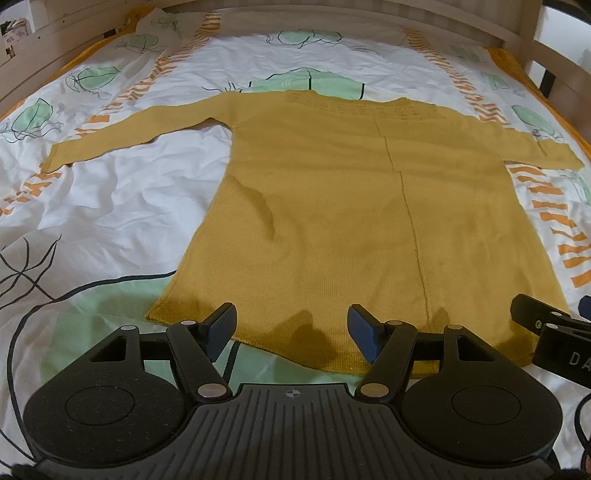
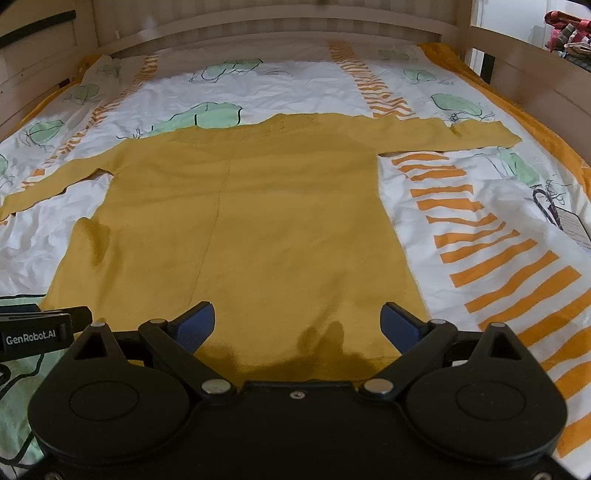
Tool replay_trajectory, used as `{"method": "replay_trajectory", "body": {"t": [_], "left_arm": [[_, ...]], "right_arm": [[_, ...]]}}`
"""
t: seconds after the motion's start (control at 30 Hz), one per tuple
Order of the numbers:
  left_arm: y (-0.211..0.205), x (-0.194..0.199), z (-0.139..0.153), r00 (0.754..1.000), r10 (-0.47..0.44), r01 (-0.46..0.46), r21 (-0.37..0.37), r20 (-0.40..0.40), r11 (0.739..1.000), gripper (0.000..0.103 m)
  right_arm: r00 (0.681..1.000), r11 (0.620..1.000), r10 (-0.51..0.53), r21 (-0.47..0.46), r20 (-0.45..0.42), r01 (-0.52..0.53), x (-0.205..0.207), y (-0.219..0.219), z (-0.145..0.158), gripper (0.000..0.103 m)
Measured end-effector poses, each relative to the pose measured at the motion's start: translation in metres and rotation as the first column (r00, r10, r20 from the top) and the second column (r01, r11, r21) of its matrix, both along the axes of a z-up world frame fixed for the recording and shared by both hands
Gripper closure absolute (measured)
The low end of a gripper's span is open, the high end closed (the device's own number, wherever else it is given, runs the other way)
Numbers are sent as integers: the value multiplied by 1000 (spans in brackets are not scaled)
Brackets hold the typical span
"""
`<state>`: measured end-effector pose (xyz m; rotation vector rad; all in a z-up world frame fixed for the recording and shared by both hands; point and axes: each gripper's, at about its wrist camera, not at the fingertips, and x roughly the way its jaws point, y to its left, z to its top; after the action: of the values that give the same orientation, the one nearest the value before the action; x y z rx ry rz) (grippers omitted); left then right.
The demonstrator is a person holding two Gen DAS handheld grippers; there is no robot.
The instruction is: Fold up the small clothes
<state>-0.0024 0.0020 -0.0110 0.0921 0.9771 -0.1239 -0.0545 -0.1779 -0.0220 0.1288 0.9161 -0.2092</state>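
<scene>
Bed frame (image 2: 258,33): pale wooden rails run round the mattress; from your right wrist view the headboard slats stand at 12 o'clock.

Duvet cover (image 1: 110,206): white and creased, printed with green leaf shapes, black line drawing and bands of orange stripes. It lies under everything you see. In your right wrist view the boldest stripes run from 1 o'clock down to 4 o'clock.

Sweater (image 1: 332,206): mustard-yellow knit, spread flat on the duvet cover at the centre of both views. Its hem is nearest you at 6 o'clock and its neckline points to 12 o'clock. A crease line runs down the middle of the body, and a soft wrinkle sits near its left side.

Left sleeve (image 1: 122,133): stretched out toward 10 o'clock in your left wrist view, flat on the cover.

Right sleeve (image 2: 461,134): stretched out toward 2 o'clock in your right wrist view, with a small fold along it.

Right gripper (image 2: 297,325): your blue-padded fingers are spread wide above the hem near its right corner, gripping nothing.

Left gripper (image 1: 291,328): your fingers are likewise parted and released over the hem toward its left corner, with the other tool's black body just beside it at 3 o'clock.
</scene>
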Motion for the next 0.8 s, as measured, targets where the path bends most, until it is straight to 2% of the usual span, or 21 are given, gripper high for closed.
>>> {"method": "replay_trajectory", "body": {"t": [0.8], "left_arm": [[-1,3,-3,1000,-8,8,-9,-12,1000,38]], "right_arm": [[1000,1000,4,18,-24,-4,4,2,-4,6]]}}
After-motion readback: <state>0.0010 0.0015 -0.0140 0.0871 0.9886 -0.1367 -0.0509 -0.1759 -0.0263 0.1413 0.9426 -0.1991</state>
